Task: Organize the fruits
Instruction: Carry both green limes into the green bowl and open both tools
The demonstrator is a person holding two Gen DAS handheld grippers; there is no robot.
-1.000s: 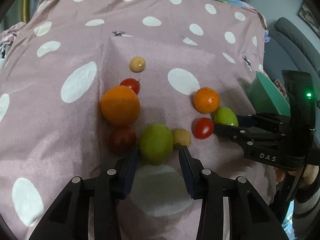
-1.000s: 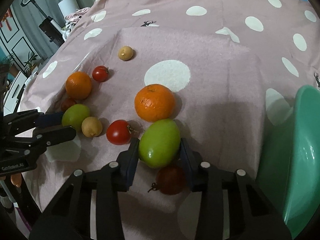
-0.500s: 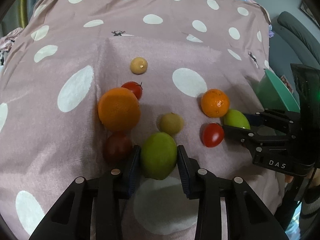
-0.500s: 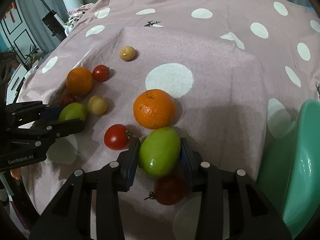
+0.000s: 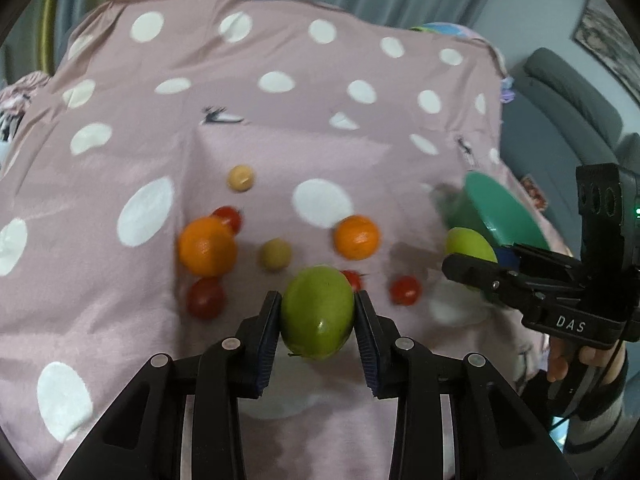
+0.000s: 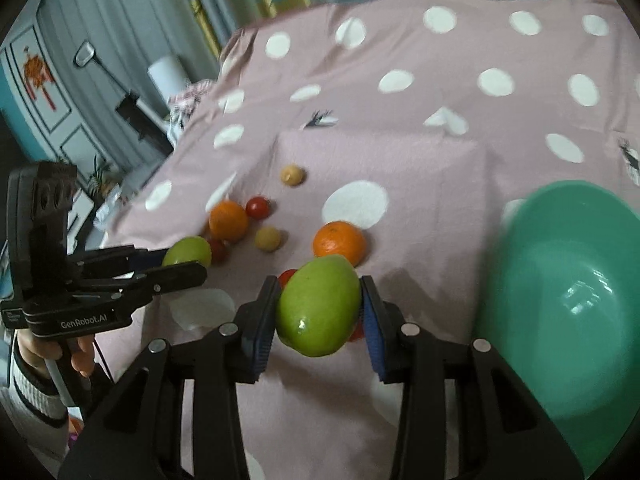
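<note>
— So, how will these two green fruits handle?

— Firm and smooth, I judge. The left gripper (image 5: pixel 316 316) is clamped on a green fruit (image 5: pixel 317 312), pads on its two sides, and the skin shows a gloss spot, so it may be slippery. The jaws have just been closing onto it. The right gripper (image 6: pixel 320 312) is narrowed on the other green fruit (image 6: pixel 319 305) the same way.

— Where are they?

— Both are held clear above the spotted pink cloth (image 5: pixel 280 128). The green bowl (image 6: pixel 560 300) sits to the right, near the right gripper.

— Is the hold well placed?

— Across the widest part, which seems right for an egg shape: a grip nearer an end could squeeze it out. They look light for the jaws but bruisable, so a moderate squeeze is enough.

— Which way do they point?

— In the right wrist view the fruit's long axis tilts, its narrower end up and toward the far right. The left one is rounder on camera; its axis runs roughly along the fingers, away from the lens, though I cannot tell exactly.

— And the rest?

— The near orange (image 6: pixel 340 242), the far orange (image 6: pixel 229 221), small red tomatoes and pale yellow fruits lie loose on the cloth.
</note>
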